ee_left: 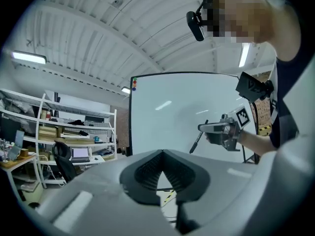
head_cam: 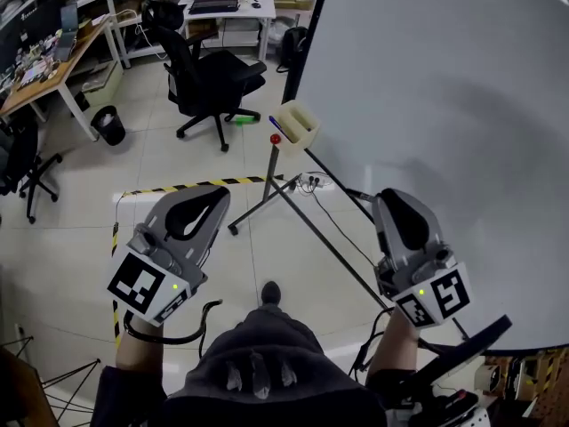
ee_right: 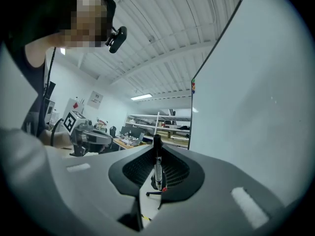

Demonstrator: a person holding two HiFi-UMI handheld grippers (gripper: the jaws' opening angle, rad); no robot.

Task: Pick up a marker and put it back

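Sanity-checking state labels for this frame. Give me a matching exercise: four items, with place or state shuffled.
Items:
1. marker
2. left gripper
3. chair
4. tray

Place or state:
A. on the floor, near the desk
B. at the whiteboard's edge
C. shut, empty
D. clamped in the right gripper

Pairs: 1-D, 2-C, 3-A, 4-B
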